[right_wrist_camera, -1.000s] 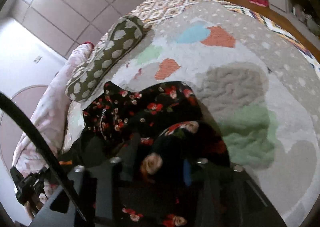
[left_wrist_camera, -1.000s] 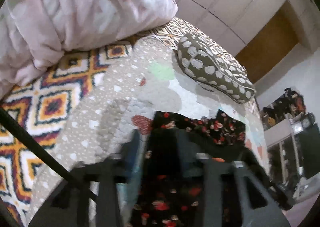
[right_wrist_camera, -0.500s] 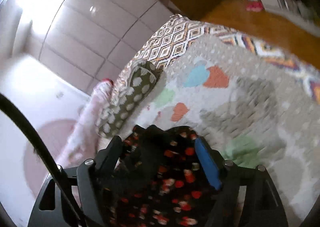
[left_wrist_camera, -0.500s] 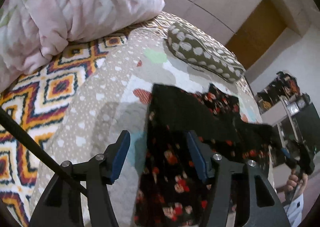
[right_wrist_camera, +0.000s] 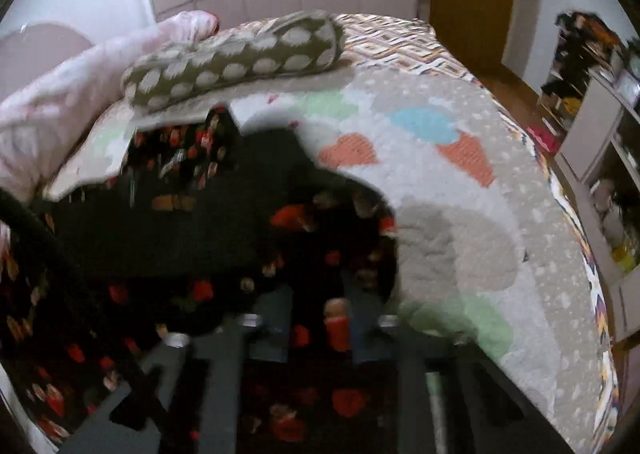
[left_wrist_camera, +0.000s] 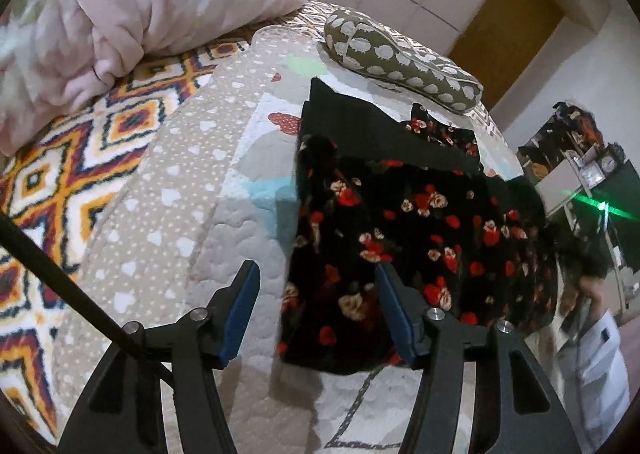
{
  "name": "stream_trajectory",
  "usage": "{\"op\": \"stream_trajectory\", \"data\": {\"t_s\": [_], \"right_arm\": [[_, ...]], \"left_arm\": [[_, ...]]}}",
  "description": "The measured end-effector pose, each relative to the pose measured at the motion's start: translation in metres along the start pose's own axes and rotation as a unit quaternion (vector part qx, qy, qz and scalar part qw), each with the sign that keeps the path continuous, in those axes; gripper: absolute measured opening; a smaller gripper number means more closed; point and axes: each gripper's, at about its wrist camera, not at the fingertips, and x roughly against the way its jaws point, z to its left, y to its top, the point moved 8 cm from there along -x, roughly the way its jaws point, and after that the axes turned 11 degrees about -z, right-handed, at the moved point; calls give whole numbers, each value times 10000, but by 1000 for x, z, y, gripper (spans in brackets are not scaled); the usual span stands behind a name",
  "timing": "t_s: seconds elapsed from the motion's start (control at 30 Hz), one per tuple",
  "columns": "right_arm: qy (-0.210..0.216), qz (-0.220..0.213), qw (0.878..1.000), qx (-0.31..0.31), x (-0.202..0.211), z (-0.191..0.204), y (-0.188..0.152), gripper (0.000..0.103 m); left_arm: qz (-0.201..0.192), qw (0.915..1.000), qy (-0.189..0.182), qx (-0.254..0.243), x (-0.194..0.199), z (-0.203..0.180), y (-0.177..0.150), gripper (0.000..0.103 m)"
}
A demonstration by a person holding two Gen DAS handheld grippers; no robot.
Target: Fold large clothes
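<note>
Hovering wide-jawed, left gripper (left_wrist_camera: pixel 316 294), over floral garment's (left_wrist_camera: pixel 404 238) near-left edge (nothing pinched); closing, right gripper (right_wrist_camera: pixel 318 314), on its blurred cloth.

Your right-wrist view is smeared: the floral garment (right_wrist_camera: pixel 224 238) blurs into the right gripper (right_wrist_camera: pixel 320 318), so any grip there is unreadable. The pink duvet (left_wrist_camera: pixel 120 13) runs off frame; shelf clutter (left_wrist_camera: pixel 576 141) is too small to tell.

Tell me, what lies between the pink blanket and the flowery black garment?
In the left wrist view: patterned bedspread and heart-print quilt, between blanket and garment.
</note>
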Motion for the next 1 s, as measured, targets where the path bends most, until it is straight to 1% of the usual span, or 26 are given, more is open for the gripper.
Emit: {"op": "stream_trajectory", "data": {"t_s": [0.03, 0.07, 0.1, 0.13, 0.17, 0.2, 0.23, 0.27, 0.3, 0.33, 0.4, 0.43, 0.5, 0.6, 0.67, 0.73, 0.77, 0.8, 0.83, 0.87, 0.93, 0.97, 1.0], "right_arm": [[-104, -52, 9997, -231, 2, -15, 5, 10], [-396, -28, 9982, -444, 2, -36, 8, 10], [-646, 36, 9959, -637, 1, -54, 8, 9], [-805, 168, 9919, -969, -3, -75, 3, 9], [-814, 328, 9886, -1222, -7, -87, -5, 9], [-781, 575, 9858, -1368, -14, -95, -19, 11], [-776, 666, 9863, -1298, -17, -93, -24, 13], [-837, 630, 9882, -1117, -15, -90, -27, 16], [-928, 495, 9893, -1009, -9, -87, -24, 29], [-974, 362, 9893, -1023, 0, -85, -19, 39], [-949, 73, 9886, -1164, 21, -84, -5, 41], [-972, -111, 9876, -1225, 35, -83, 5, 44], [-983, -422, 9872, -1184, 60, -73, 23, 47], [-620, -647, 9928, -793, 85, -23, 48, 49], [-154, -654, 9966, -480, 94, 28, 57, 51], [442, -518, 9976, -156, 97, 90, 56, 53], [763, -405, 9963, 17, 96, 124, 52, 55], [1006, -308, 9943, 158, 95, 151, 47, 60], [1292, -183, 9908, 354, 93, 185, 40, 64], [1520, -64, 9868, 557, 90, 217, 33, 67], [1873, 148, 9774, 967, 83, 280, 15, 70], [1969, 227, 9731, 1175, 77, 309, 7, 71], [2003, 269, 9703, 1331, 70, 330, 2, 72]], "left_arm": [[-36, 10000, 13, -63, 3, 0, 0, 58], [-71, 9999, 21, -125, 6, 1, 0, 59], [-88, 9998, 24, -155, 9, 1, -1, 58], [-108, 9998, 29, -174, 12, 2, -2, 58], [-125, 9998, 34, -165, 15, 4, -3, 59], [-136, 9998, 33, -141, 18, 6, -6, 59], [-140, 9998, 31, -129, 20, 7, -7, 59], [-143, 9998, 33, -117, 22, 8, -10, 59], [-140, 9998, 45, -110, 25, 10, -13, 59], [-139, 9998, 60, -109, 28, 11, -15, 59], [-164, 9998, 89, -98, 34, 15, -19, 59], [-196, 9997, 91, -100, 38, 18, -22, 59], [-247, 9996, 132, -88, 44, 24, -26, 61], [-314, 9992, 230, -4, 52, 35, -32, 62], [-315, 9991, 272, 52, 58, 43, -37, 62], [-334, 9989, 306, 101, 63, 51, -42, 62], [-352, 9988, 319, 132, 67, 56, -44, 62], [-371, 9986, 334, 165, 70, 60, -46, 62], [-390, 9984, 347, 198, 73, 64, -48, 63], [-404, 9982, 366, 234, 75, 68, -50, 63], [-422, 9980, 372, 290, 79, 74, -54, 64], [-428, 9979, 368, 312, 80, 77, -55, 64], [-437, 9978, 366, 329, 81, 79, -56, 64]]}}
